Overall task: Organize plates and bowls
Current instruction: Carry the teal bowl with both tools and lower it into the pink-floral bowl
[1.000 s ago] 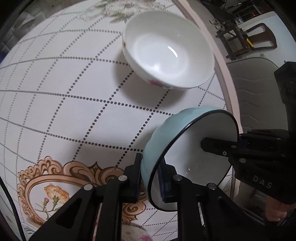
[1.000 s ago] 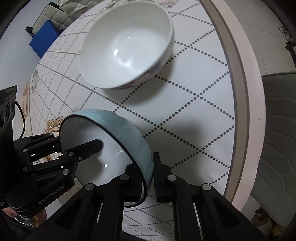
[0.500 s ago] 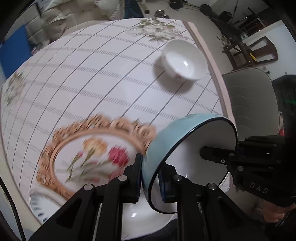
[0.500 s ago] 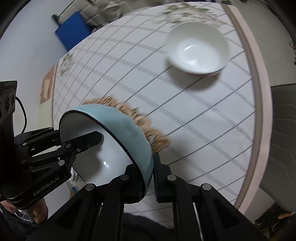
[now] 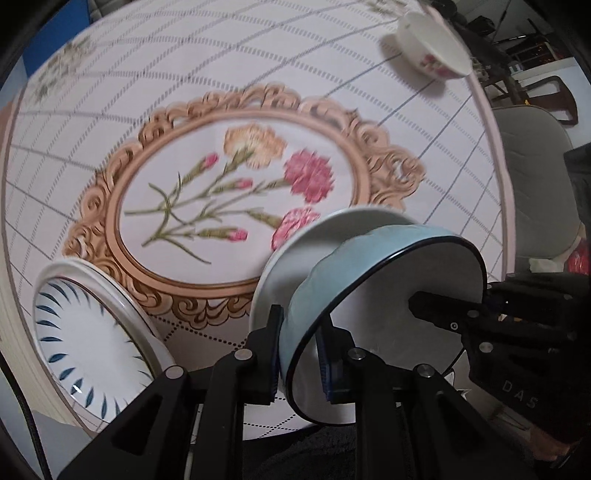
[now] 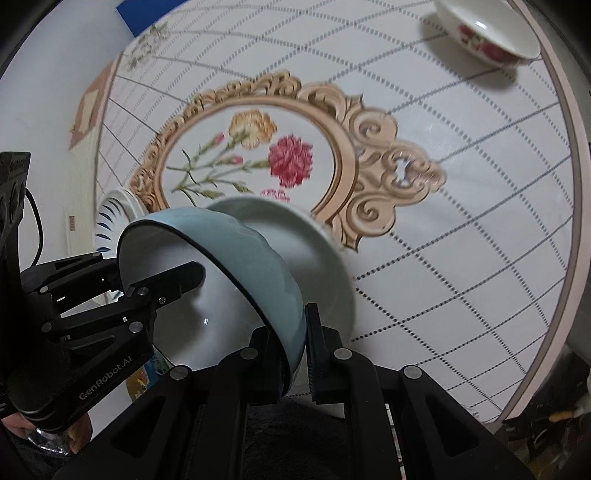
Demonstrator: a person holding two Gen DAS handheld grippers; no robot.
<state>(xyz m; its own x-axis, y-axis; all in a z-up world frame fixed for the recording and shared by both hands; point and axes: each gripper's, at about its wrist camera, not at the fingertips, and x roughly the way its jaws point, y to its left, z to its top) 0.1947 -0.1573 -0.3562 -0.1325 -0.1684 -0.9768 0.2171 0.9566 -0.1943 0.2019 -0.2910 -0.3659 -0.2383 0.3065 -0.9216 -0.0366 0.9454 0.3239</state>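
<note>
Left gripper [image 5: 299, 349] and right gripper [image 6: 295, 345] both clamp blue bowl [image 5: 369, 266] rim | above pale plate [image 5: 295, 258] near table [image 5: 491, 147] edge | flowered bowl [image 5: 432, 48] at far corner

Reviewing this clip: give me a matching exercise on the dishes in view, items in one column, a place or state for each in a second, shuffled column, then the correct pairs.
Items
1. light blue bowl
2. white bowl with red flowers
3. plate with blue leaf strokes
4. plain white plate

Places or states
A. at the table's near left edge
B. directly behind the gripped bowl
C. far off, by the table's pink border
D. rim clamped by both grippers, tilted

Pairs: 1-D, 2-C, 3-A, 4-B
</note>
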